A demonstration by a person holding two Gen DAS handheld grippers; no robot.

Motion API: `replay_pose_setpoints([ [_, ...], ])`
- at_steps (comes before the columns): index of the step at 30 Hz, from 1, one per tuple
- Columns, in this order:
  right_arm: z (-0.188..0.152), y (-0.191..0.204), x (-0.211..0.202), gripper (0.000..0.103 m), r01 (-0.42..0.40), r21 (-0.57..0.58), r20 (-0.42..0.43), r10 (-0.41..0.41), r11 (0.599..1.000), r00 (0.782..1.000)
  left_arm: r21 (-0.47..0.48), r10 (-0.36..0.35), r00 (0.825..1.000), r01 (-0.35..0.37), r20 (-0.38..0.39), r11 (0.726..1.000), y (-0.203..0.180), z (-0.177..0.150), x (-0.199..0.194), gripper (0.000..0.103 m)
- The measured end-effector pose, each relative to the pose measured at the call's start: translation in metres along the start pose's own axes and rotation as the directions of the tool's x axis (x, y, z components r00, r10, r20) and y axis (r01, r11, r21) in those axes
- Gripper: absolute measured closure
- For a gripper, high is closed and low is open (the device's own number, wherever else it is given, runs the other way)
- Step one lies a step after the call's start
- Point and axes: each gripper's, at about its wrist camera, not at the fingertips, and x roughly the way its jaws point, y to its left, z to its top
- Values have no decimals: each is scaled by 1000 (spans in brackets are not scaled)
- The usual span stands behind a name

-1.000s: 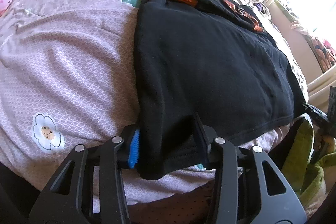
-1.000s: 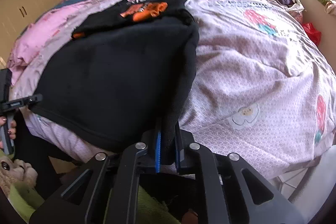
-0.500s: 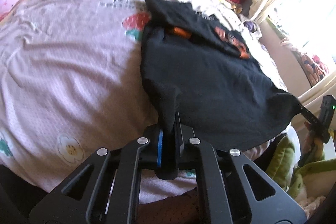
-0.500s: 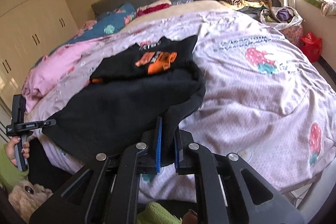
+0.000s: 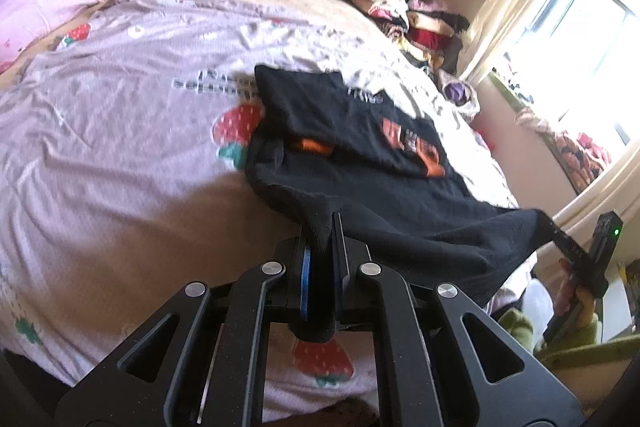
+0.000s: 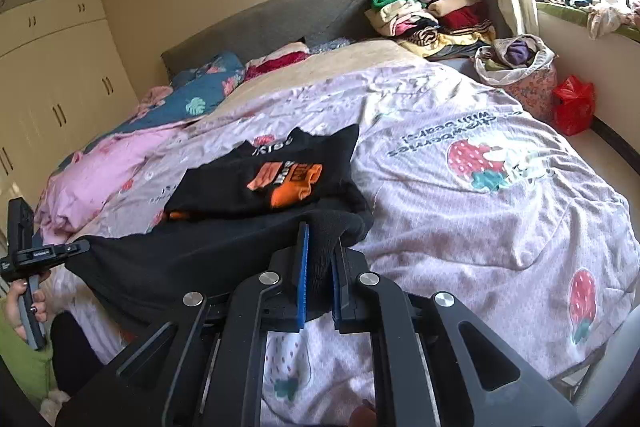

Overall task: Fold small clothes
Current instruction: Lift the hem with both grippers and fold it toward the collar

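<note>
Both grippers were clenched on the black shirt (image 5: 360, 211); left gripper (image 5: 320, 267) pinched one hem corner at lower centre; right gripper (image 6: 318, 267) pinched the other; the shirt's far half lay on the bedspread (image 6: 480, 227), mid-frame.

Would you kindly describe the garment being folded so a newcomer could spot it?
On the bed's lilac strawberry-print cover lies one black T-shirt, its near hem corners pinched by both grippers. Unlike the stacked clothes by the headboard, it carries an orange print.
</note>
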Motion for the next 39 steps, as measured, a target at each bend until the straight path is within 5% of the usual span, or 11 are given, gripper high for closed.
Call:
replay_pose_setpoints([
  [14,31,7,7,95,11,48,49,-14,999,999,-16,9,994,-7,110,1000,0,36,-7,101],
  [39,90,10,43,95,5,134,67,-14,991,998,-35,51,984,-45,171,998,7,79,19,101],
])
